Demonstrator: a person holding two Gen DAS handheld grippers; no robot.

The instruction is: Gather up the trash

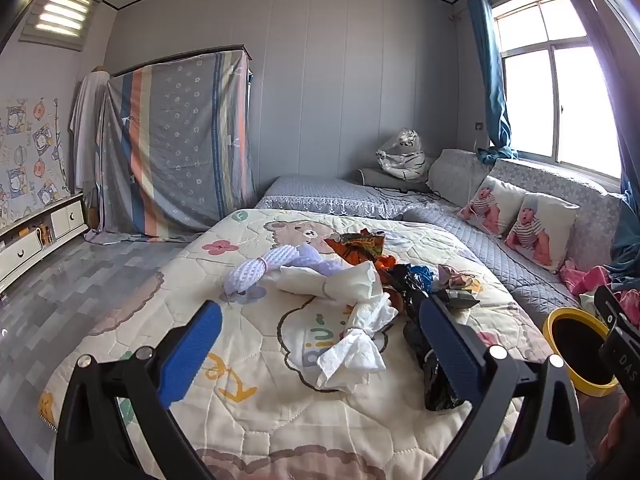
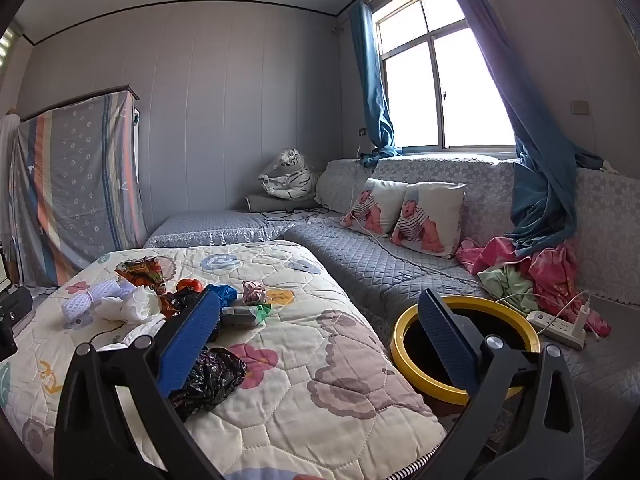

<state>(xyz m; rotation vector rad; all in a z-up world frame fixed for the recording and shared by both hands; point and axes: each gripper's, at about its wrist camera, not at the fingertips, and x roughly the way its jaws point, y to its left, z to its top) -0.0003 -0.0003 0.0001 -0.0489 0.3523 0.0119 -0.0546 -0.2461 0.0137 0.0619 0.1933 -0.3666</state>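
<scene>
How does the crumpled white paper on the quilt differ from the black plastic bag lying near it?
The white paper is matte, while the black plastic bag is glossy. The paper lies mid-quilt between the left gripper's open jaws; the bag sits nearer the yellow-rimmed bin. Both are crumpled and lie loose on the quilt, ungripped.

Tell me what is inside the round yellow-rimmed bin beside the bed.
The round yellow-rimmed bin shows only a dark interior; no trash is visible. One finger of the right hand-held gripper covers part of its opening.

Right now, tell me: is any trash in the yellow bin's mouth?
No: in the right wrist view the bin shows only a dark, empty opening, and the trash lies on the quilt.
</scene>
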